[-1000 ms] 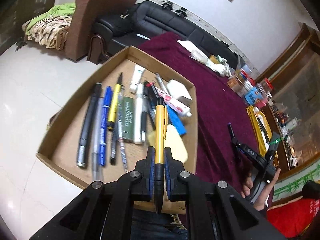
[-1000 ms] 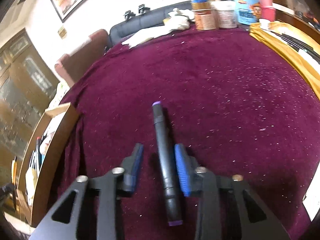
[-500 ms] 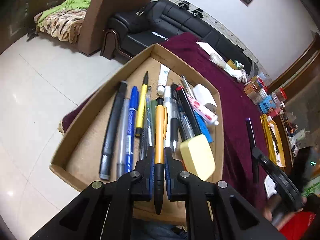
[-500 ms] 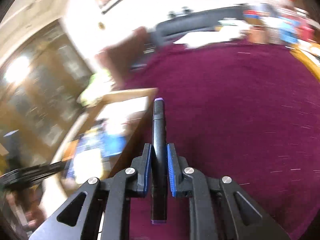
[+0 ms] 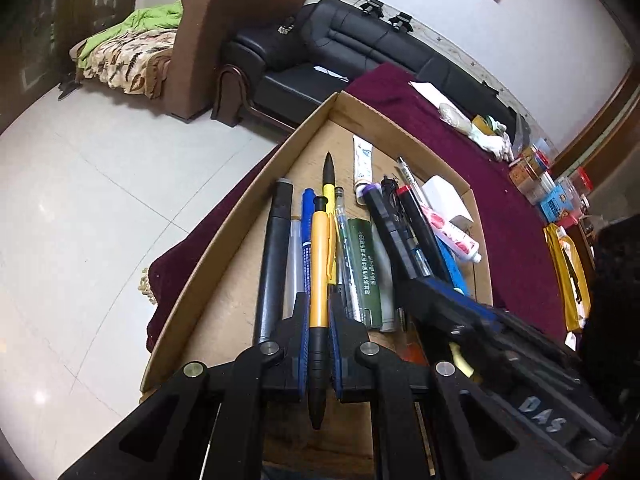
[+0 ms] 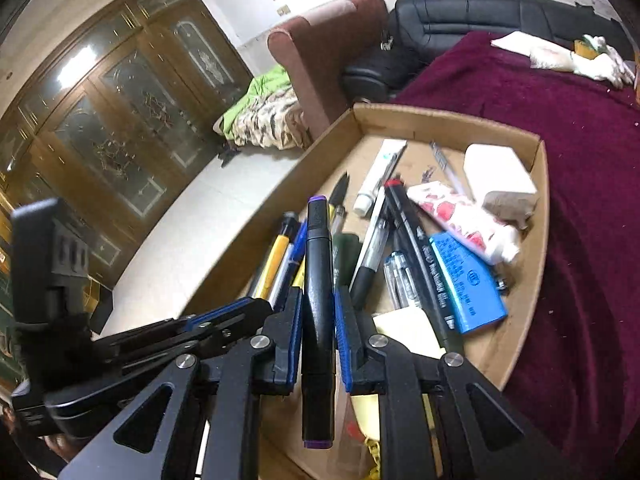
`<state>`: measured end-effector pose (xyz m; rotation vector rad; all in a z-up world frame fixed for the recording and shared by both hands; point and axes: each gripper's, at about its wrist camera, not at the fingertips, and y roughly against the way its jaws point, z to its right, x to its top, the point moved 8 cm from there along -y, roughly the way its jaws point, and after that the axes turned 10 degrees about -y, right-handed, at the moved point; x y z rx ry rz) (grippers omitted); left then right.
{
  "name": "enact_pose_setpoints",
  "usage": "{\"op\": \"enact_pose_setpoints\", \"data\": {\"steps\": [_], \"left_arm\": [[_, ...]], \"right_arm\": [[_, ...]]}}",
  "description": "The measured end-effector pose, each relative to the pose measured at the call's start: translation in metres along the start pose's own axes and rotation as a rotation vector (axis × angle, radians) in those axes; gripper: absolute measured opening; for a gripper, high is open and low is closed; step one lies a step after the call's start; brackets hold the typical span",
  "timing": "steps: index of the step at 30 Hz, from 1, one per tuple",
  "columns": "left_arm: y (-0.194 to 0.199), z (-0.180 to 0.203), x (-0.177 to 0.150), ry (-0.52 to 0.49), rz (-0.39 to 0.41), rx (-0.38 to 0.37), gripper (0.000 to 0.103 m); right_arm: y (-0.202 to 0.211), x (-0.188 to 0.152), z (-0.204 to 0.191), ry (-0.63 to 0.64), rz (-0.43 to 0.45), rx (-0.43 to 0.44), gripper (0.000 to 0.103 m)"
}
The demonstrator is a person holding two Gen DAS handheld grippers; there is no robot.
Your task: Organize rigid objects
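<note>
While pinched in the right hand-held gripper, black purple-capped marker.

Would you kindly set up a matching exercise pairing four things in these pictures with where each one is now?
Things:
1. orange pen
2. black marker with purple ends
3. blue eraser
4. white glove

Places:
A. lying in the cardboard tray
B. on the maroon cloth outside the tray
C. in the left gripper
D. in the right gripper

Pairs: 1-C, 2-D, 3-A, 4-B
</note>
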<state>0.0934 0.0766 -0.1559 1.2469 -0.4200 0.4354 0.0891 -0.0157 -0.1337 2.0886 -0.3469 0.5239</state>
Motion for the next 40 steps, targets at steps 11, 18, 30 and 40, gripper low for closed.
{"op": "enact_pose_setpoints", "data": {"steps": [11, 18, 30, 40], "left_arm": [[0.01, 0.004, -0.006, -0.087, 0.087, 0.143, 0.061], [0.033, 0.029, -0.006, -0.185, 0.182, 0.26, 0.091], [0.059, 0.048, -0.005, -0.232, 0.224, 0.323, 0.096], [0.063, 0.05, -0.006, -0.264, 0.253, 0.38, 0.102]], "right_arm": [[0.027, -0.013, 0.006, 0.012, 0.112, -0.039, 0.041], [0.071, -0.02, 0.033, -0.031, 0.196, -0.067, 0.058], [0.095, -0.025, 0.048, -0.037, 0.256, -0.109, 0.074], [0.096, -0.027, 0.052, -0.014, 0.265, -0.146, 0.075]]}}
